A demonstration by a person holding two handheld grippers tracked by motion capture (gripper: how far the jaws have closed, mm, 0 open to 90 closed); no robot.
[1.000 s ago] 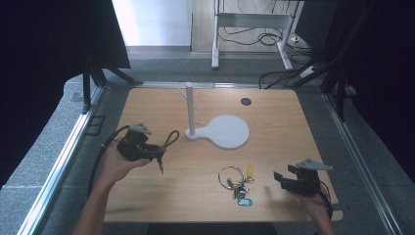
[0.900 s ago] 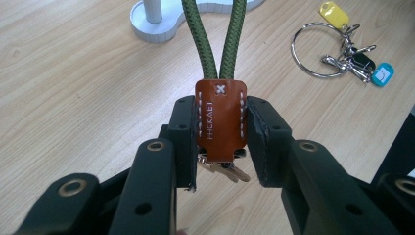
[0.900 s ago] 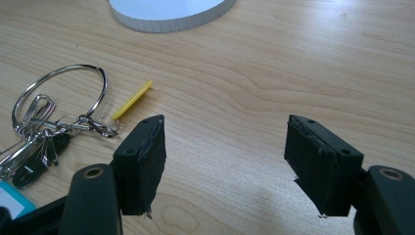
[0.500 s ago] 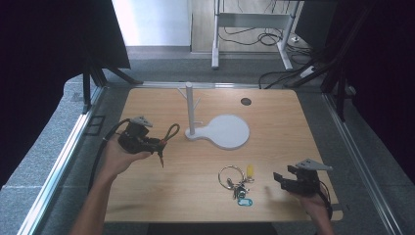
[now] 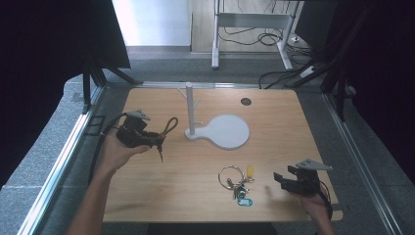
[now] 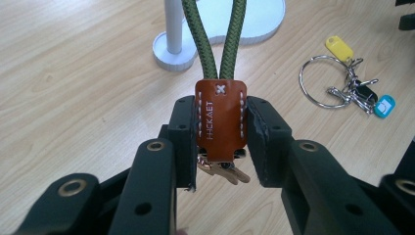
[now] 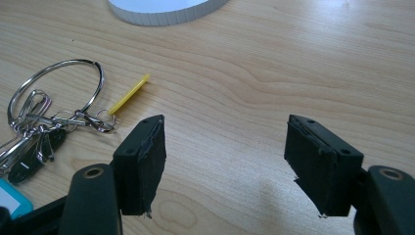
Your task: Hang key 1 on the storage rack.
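My left gripper (image 5: 155, 138) is shut on a keychain: a brown leather tab (image 6: 220, 117) with a green cord loop (image 6: 221, 39) that shows as a dark loop (image 5: 170, 124) in the high view. It hovers left of the white stand (image 5: 190, 108), whose post rises from a flat oval base (image 5: 227, 131). A key ring (image 5: 237, 181) with a yellow tag (image 7: 129, 93) and a blue tag (image 6: 384, 105) lies on the table at the front. My right gripper (image 7: 226, 161) stands open just right of the key ring (image 7: 54, 107), low over the wood, with nothing between its jaws.
The wooden table (image 5: 186, 186) has a small dark round hole (image 5: 245, 101) at the back right. Metal rails (image 5: 58, 166) run along both sides. Desk legs and cables (image 5: 274, 34) lie on the floor beyond the far edge.
My left gripper has moved up and slightly right toward the stand with the keychain held. The right gripper has stayed still.
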